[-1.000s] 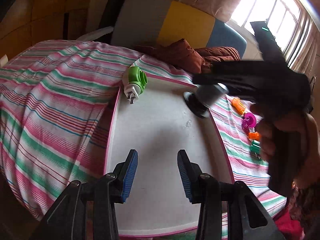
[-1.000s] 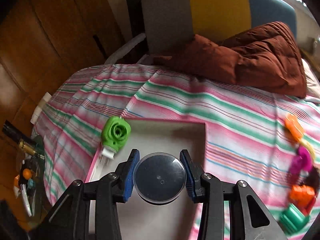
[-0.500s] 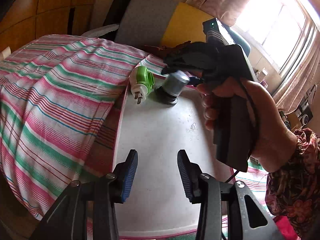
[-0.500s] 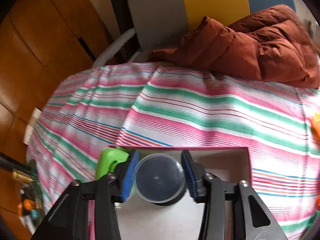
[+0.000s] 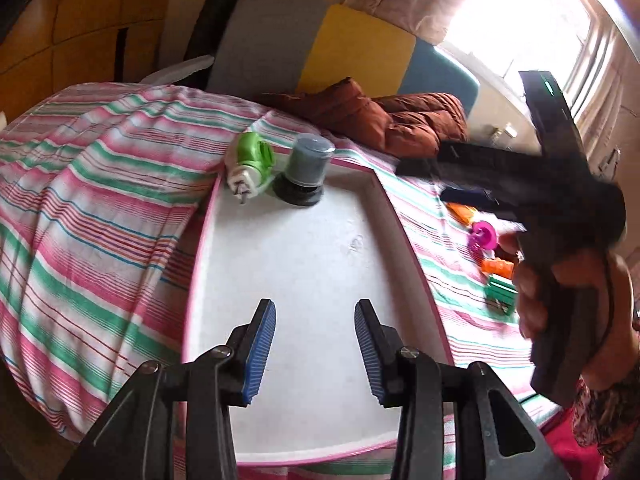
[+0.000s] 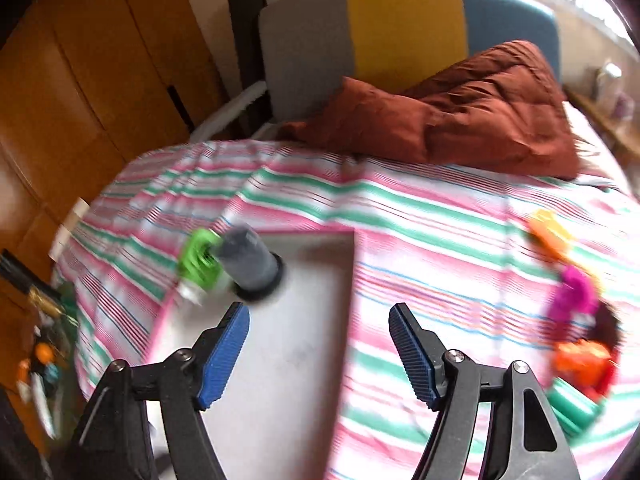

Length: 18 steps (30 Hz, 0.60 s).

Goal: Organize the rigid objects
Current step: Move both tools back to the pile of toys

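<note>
Grey canister (image 5: 306, 170) upright on black base at far end of white tray (image 5: 312, 264), just beside green plug adapter (image 5: 252, 162) in far-left corner. Right gripper (image 6: 318, 350) spread wide, empty, w/ fingers over tray's right edge. Left gripper (image 5: 315, 350) parted, empty, above tray's near end. Small toys (image 5: 486, 254) on striped bed sheet (image 5: 92, 200), right of tray.

Grey jar (image 5: 307, 170) stands upright at the white tray's (image 5: 312, 264) far end, touching the green plug (image 5: 252, 162) — left gripper (image 5: 315, 344) open, empty — right gripper (image 5: 472, 184) blurred above the toys (image 5: 494, 264).
</note>
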Tool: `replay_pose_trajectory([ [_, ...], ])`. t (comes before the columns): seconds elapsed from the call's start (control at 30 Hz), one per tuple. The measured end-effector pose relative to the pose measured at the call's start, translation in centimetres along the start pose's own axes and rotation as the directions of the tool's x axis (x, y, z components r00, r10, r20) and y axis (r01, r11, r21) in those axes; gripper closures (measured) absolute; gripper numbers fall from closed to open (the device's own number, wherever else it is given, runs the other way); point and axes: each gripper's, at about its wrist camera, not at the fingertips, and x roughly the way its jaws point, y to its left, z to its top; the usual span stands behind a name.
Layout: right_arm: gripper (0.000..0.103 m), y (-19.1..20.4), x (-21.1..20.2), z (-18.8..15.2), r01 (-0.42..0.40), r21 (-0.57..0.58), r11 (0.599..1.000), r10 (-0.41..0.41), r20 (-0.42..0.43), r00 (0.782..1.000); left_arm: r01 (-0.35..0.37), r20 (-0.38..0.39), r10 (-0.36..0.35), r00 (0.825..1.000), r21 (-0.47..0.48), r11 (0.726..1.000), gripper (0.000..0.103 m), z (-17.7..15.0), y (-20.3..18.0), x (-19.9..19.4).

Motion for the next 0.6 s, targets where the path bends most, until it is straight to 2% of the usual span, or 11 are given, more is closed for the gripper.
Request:
replay_pose_trajectory([
  [0.13, 0.03, -3.0, -2.1, -3.0, 0.078, -0.005, 0.997, -0.078, -0.009, 0.997, 0.005, 0.0, -0.005, 1.0, 0.038, 0.999, 0.062, -0.7, -1.5, -0.1],
  [0.4, 0.031, -10.3, -5.8, -8.3, 0.184, 0.038, 0.982, -0.184, -0.004, 0.983, 0.014, -0.008, -0.013, 1.0, 0.112, 0.994, 0.062, -1.9, -4.2, -0.2],
  [0.53, 0.031, -14.2, -8.1, -9.1, 0.253, 0.108, 0.961, -0.261, 0.068, 0.963, 0.031, -0.01, -0.03, 1.0, 0.118, 0.993, 0.062, -2.2, -5.1, -0.3],
  [0.6, 0.031, -16.0, -8.2, -8.6, 0.264, 0.144, 0.954, -0.276, 0.068, 0.959, 0.033, -0.012, -0.032, 0.999, 0.115, 0.993, 0.062, -2.3, -5.5, -0.3],
])
